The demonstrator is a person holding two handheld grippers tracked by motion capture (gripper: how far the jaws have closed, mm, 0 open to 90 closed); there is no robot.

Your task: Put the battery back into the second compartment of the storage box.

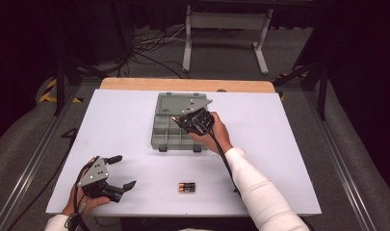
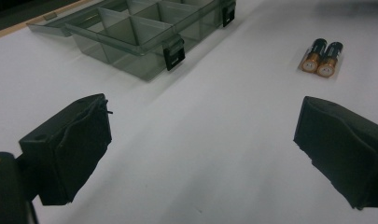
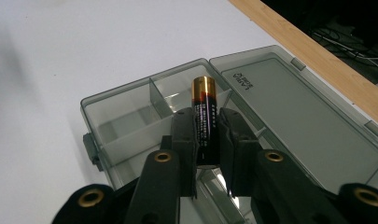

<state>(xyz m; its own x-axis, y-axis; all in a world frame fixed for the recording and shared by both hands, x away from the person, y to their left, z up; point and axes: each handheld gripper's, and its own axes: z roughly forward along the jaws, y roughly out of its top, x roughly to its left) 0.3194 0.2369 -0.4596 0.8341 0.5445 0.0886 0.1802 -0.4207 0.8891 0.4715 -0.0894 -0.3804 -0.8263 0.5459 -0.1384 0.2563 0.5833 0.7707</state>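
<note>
A grey clear compartment box [image 1: 160, 129] lies open at the table's middle, lid [image 1: 180, 103] flat behind it. My right gripper [image 1: 183, 119] hovers over the box's compartments, shut on a black and gold battery [image 3: 206, 119] that stands up between its jaws above the box [image 3: 126, 126]. Two more batteries [image 1: 187, 187] lie side by side near the front edge; the left gripper view has these two batteries [image 2: 322, 58] at upper right. My left gripper [image 1: 120, 172] rests at front left, jaws wide apart with nothing between them. The box [image 2: 144, 35] lies ahead of it.
A white sheet [image 1: 115, 120] covers the table, with a wooden strip [image 1: 183, 84] at the far edge. Beyond stand a white frame [image 1: 226, 29] and floor cables [image 1: 149, 48]. Dark rails run along both sides.
</note>
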